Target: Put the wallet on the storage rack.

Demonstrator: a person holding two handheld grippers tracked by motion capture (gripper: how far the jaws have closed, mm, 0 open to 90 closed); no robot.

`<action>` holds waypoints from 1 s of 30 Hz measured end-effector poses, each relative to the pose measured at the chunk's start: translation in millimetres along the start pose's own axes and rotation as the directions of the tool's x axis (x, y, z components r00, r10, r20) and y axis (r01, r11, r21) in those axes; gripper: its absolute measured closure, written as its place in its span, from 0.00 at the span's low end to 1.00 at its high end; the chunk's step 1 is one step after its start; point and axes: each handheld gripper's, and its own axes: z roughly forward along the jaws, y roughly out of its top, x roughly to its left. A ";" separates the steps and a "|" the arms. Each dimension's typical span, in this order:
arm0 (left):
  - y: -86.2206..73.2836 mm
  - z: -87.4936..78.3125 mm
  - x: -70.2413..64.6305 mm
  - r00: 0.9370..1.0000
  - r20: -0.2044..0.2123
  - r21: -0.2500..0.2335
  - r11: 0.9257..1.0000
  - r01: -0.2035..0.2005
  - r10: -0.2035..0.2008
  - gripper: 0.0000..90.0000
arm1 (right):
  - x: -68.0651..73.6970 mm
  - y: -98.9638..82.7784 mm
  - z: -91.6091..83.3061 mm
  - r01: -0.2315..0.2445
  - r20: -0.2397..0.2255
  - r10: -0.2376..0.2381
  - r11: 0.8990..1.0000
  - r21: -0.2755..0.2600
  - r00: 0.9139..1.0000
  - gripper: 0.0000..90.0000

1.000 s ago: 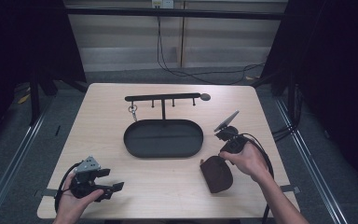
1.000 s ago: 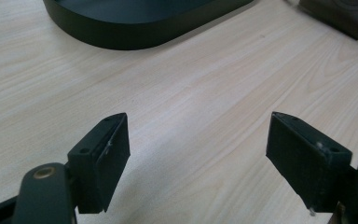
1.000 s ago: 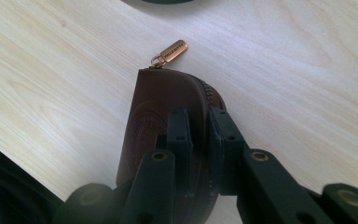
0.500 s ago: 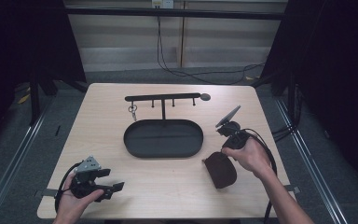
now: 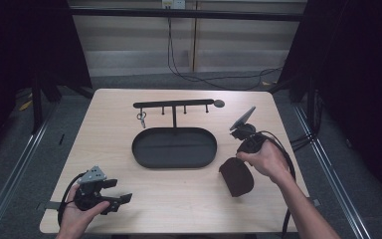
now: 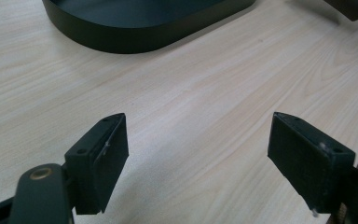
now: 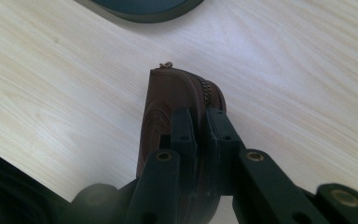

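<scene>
A brown zippered pouch stands on edge on the table at the front right. My right gripper is shut on it from above, and in the right gripper view the two jaws pinch the pouch near its zipper, at the right gripper. A person's hand hides most of that gripper in the high view. My left gripper rests at the table's front left, open. In the left gripper view there is only bare wood between the left gripper's jaws.
A black oval tray lies in the middle of the table, its rim ahead of the left gripper. Behind it stands a black hook rack with keys hanging from it. Cables trail from both grippers.
The right hand has shifted the pouch a little to the right and away from the front edge. The left gripper has stayed where it was.
</scene>
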 end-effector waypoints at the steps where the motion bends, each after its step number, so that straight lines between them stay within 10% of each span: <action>1: 0.0 -0.1 0.3 1.000 0.006 0.000 1.000 0.005 -0.005 0.22 | -0.5 0.6 -0.6 0.000 0.000 0.000 1.000 -0.004 1.000 0.92; 30: -0.2 1.6 -0.3 1.000 0.019 0.007 1.000 0.001 -0.001 0.19 | 6.2 35.2 -34.7 0.018 0.059 -0.017 1.000 -0.020 0.998 0.92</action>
